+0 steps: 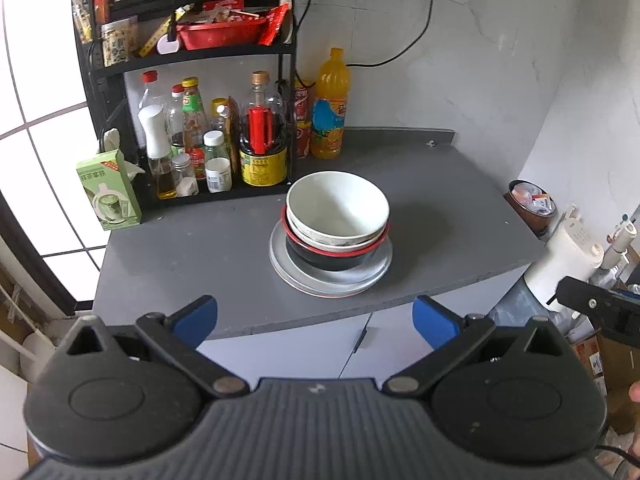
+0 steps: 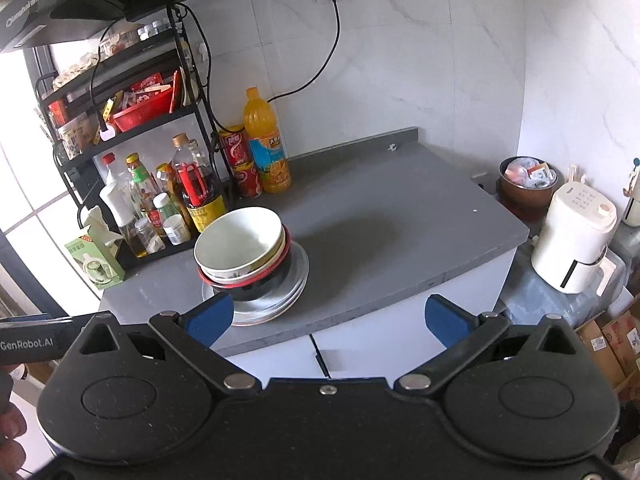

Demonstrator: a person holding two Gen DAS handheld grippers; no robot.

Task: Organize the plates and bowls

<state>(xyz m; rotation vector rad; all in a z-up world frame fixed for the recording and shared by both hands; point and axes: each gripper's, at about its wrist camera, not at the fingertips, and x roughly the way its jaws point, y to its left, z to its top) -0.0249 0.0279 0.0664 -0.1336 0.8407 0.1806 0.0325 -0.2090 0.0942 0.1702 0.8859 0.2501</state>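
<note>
Right now both of your grippers hang back off the front edge of the grey table (image 1: pixel 200 248), neither touching anything. Your left gripper (image 1: pixel 316 320) has its jaws spread wide apart with nothing between them, and your right gripper (image 2: pixel 328 318) is the same: jaws wide, empty.

The dishes sit together in one stack near the middle of the table. A white bowl (image 1: pixel 338 204) is nested on top (slightly tilted), inside a black bowl with a red rim (image 1: pixel 332 258), and both rest on a pile of flat plates (image 1: pixel 288 268). From the right wrist view, the stack lies just beyond your left blue fingertip (image 2: pixel 210 316).

Behind the stack stands a black rack (image 1: pixel 192 56) crowded with condiment bottles, with an orange drink bottle (image 1: pixel 330 108) beside it against the wall. A green carton (image 1: pixel 108 192) sits at the table's left end.
</note>
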